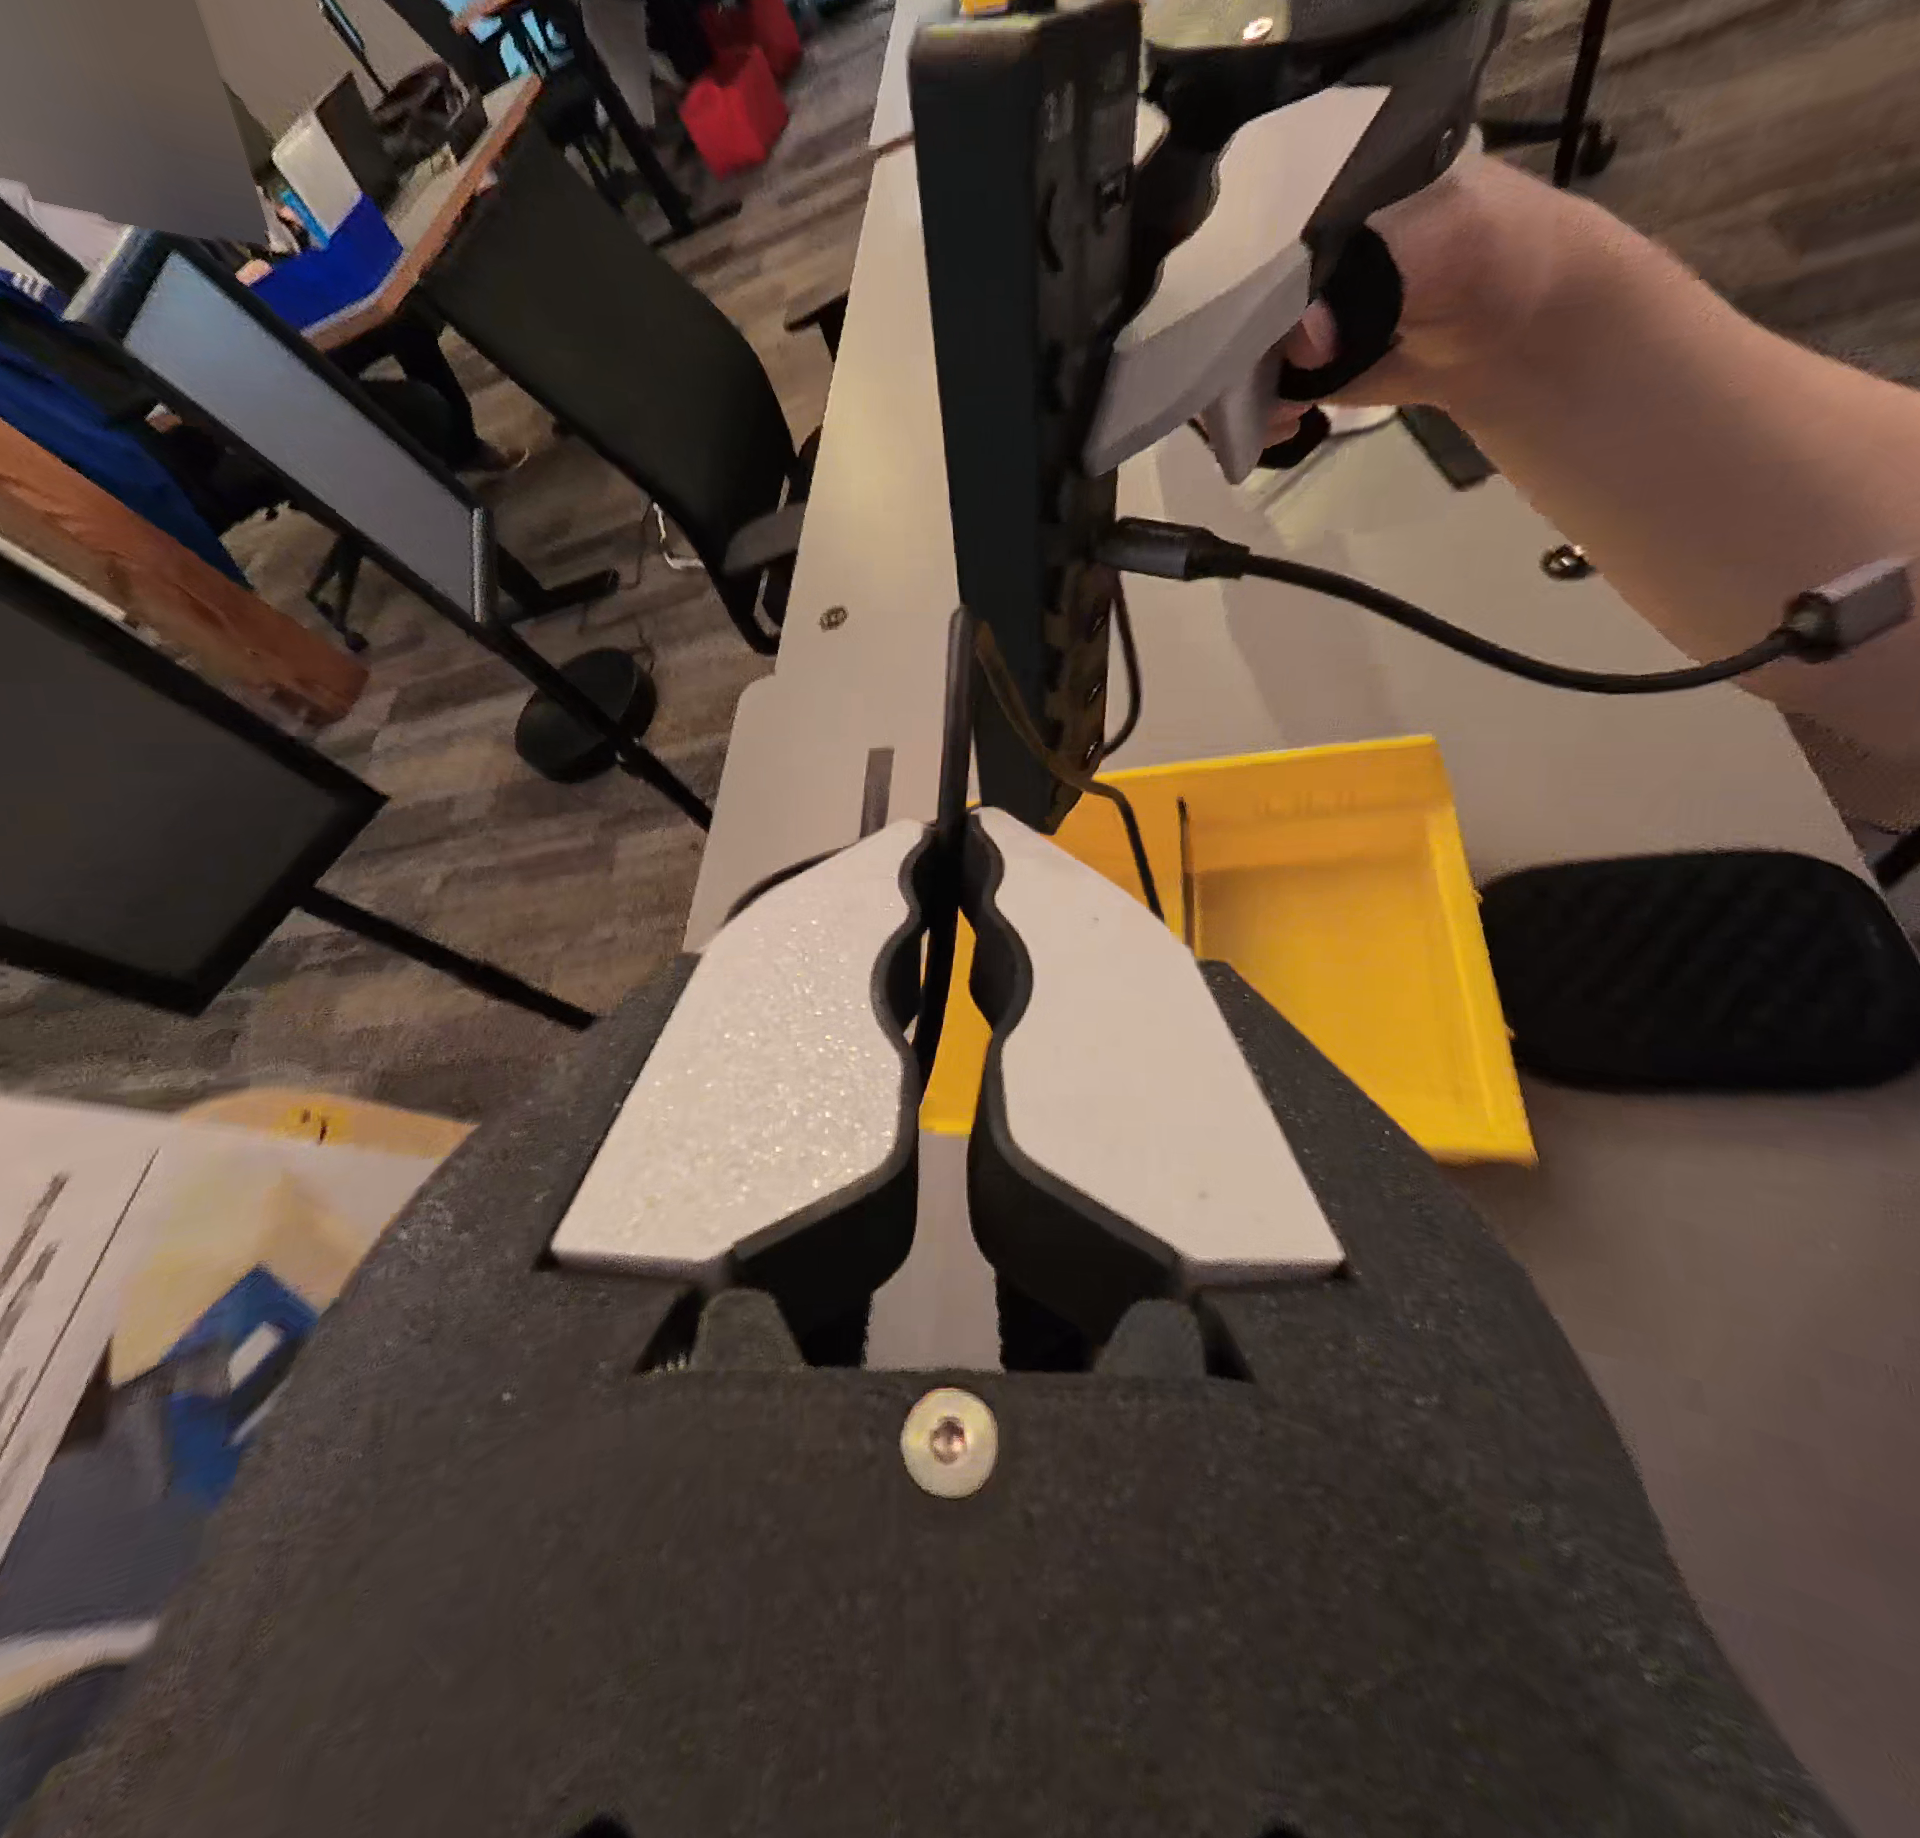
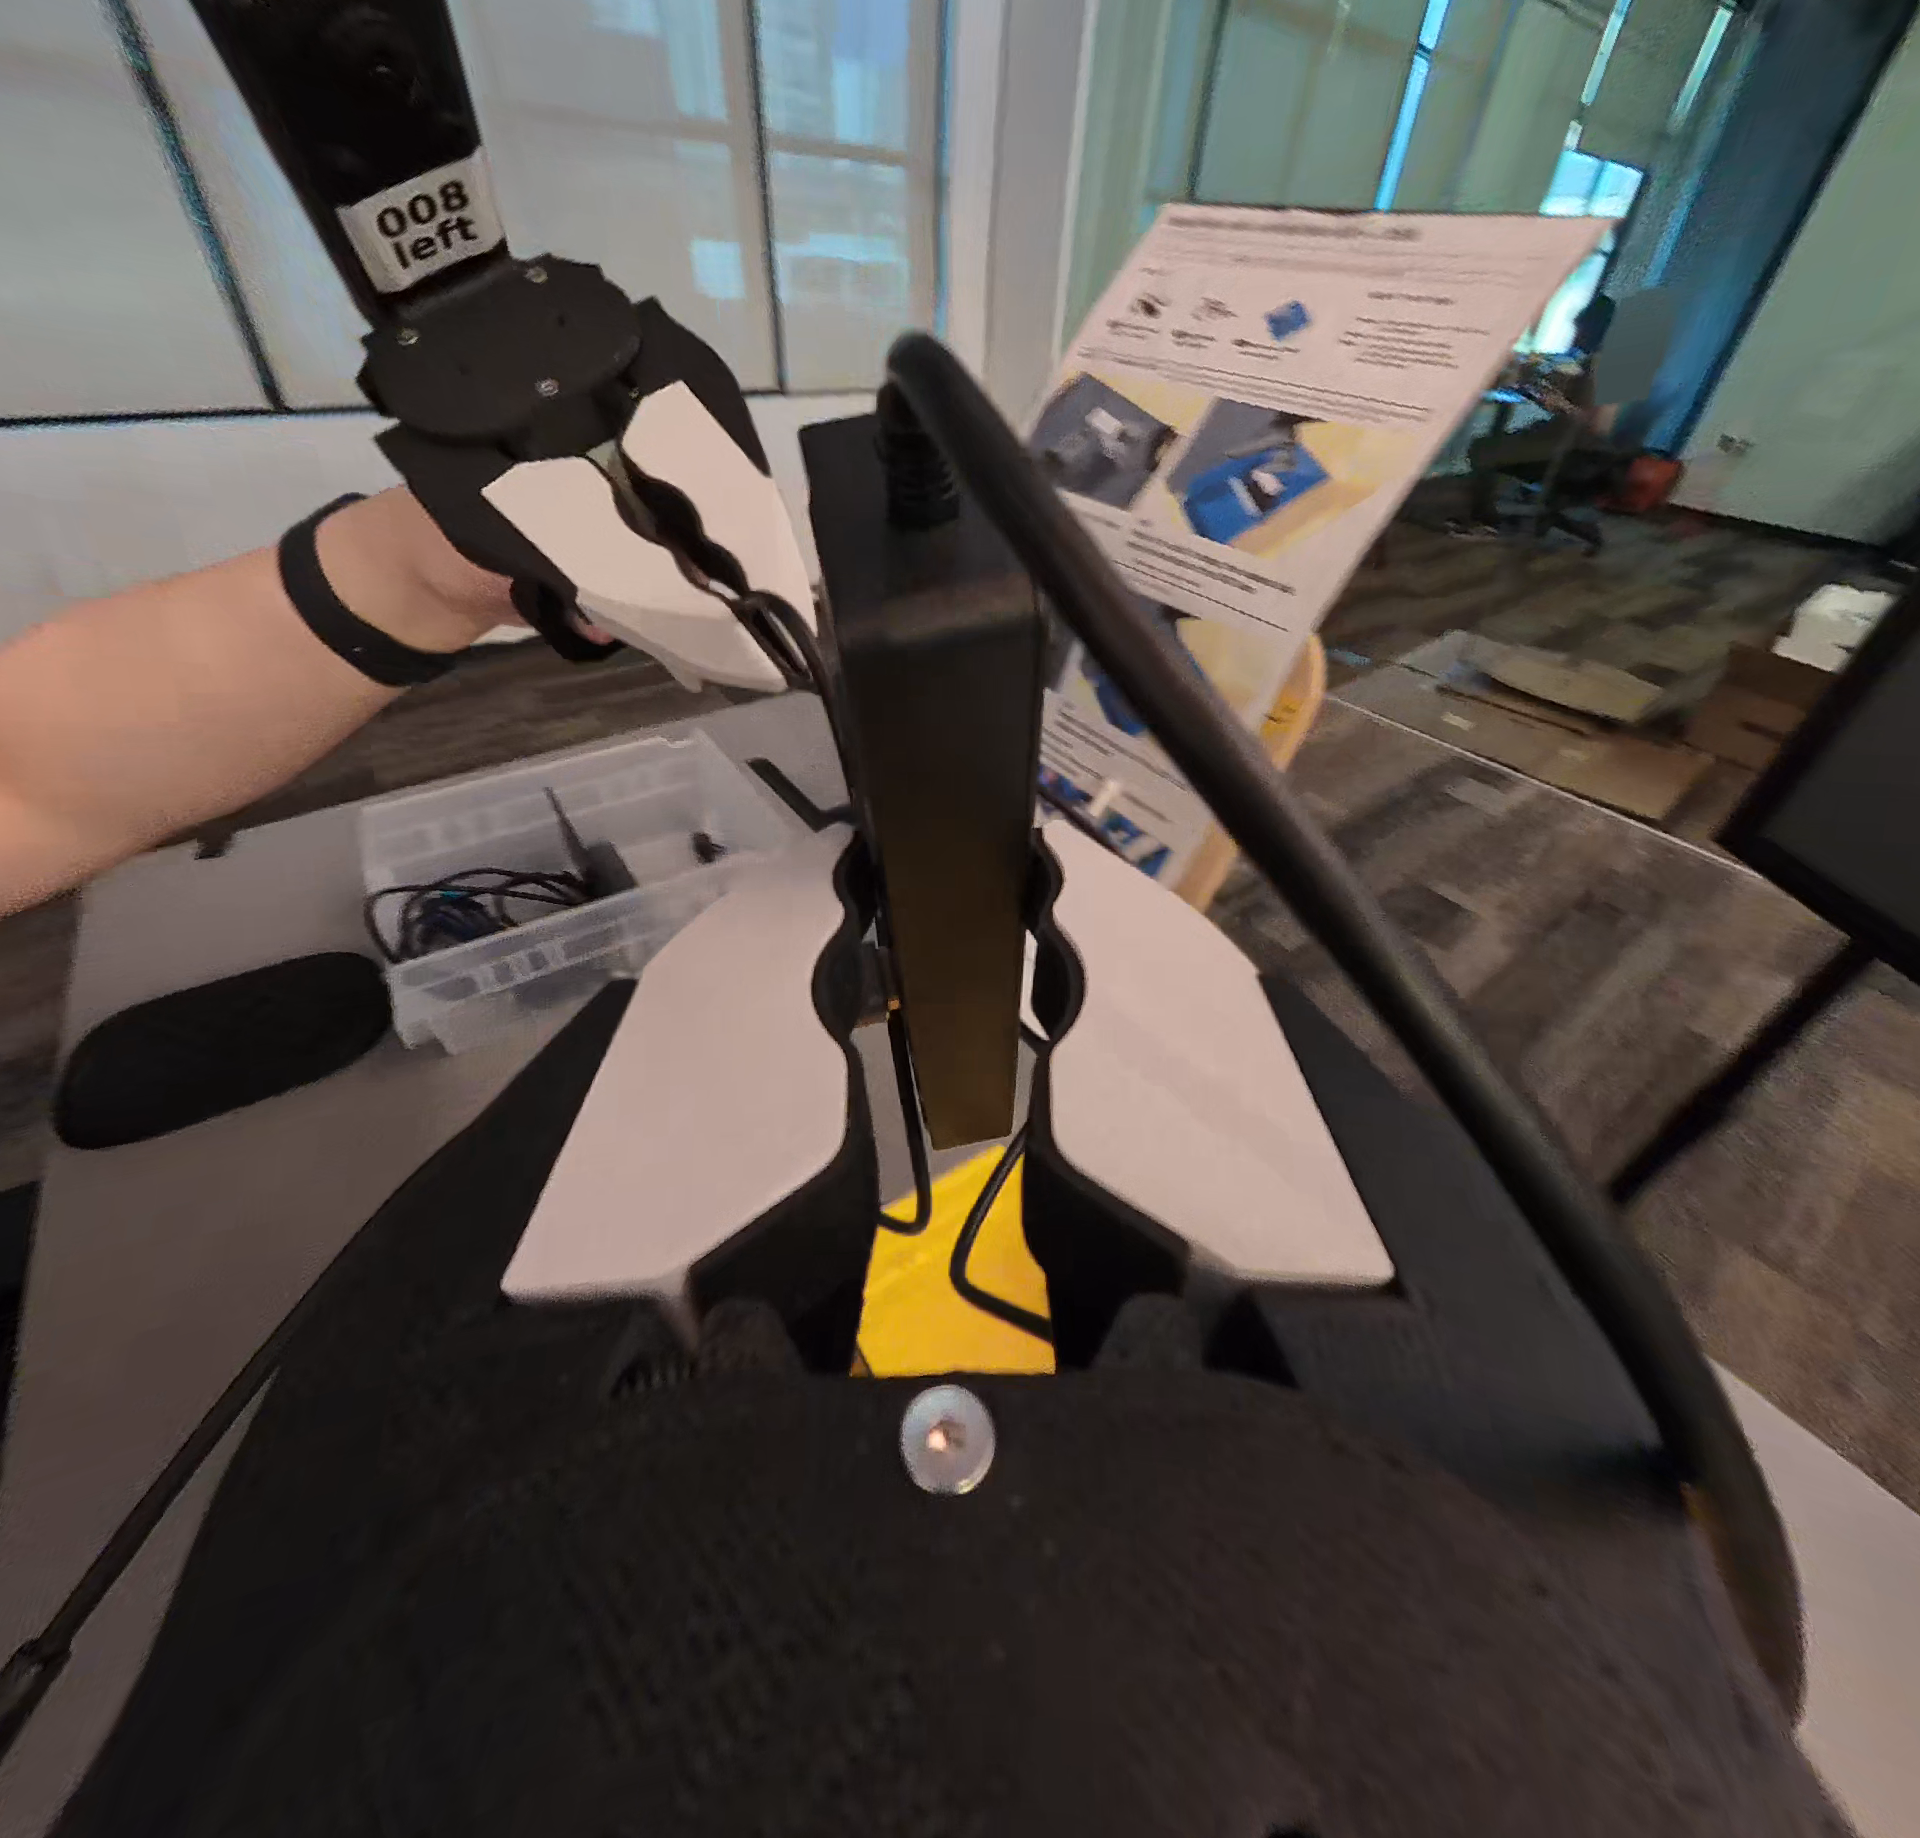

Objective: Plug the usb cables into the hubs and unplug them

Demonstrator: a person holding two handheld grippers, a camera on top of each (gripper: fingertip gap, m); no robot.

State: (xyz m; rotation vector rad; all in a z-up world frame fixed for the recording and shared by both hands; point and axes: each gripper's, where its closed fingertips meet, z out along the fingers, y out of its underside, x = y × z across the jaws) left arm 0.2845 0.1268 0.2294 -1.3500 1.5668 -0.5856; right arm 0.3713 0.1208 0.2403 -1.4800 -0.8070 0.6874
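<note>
- Two grippers meet at one black hub (image 1: 1023,354), which in the left wrist view stands upright above the white table (image 1: 1351,541), just beyond our left gripper (image 1: 951,853).
- Our left gripper has its fingers (image 1: 779,1040) nearly together, pinching a thin black cable (image 1: 951,739) that runs up between the tips beside the hub's lower end.
- A second cable with a grey plug (image 1: 1164,549) sits in the hub's side; its other grey end (image 1: 1849,612) hangs free to the right.
- The right gripper (image 1: 1226,334) comes in from the upper right and clamps the hub's side, with a hand (image 1: 1455,302) wrapped round its handle.
- A yellow tray (image 1: 1340,936) lies on the table below the hub, and a black pad (image 1: 1704,967) lies beside it.
- In the right wrist view, the hub (image 2: 951,801) rises upright between our right gripper's fingers (image 2: 727,1082), which are partly apart and pressed against its two sides.
- A thick black cord (image 2: 1247,801) leaves the hub's top and arcs down to the right.
- The left gripper (image 2: 764,635) points down at the hub's left edge, tips closed on the thin cable; the hand (image 2: 436,573) behind it wears a black wrist strap.
- A clear box (image 2: 561,884) of cables rests on the table at left.
</note>
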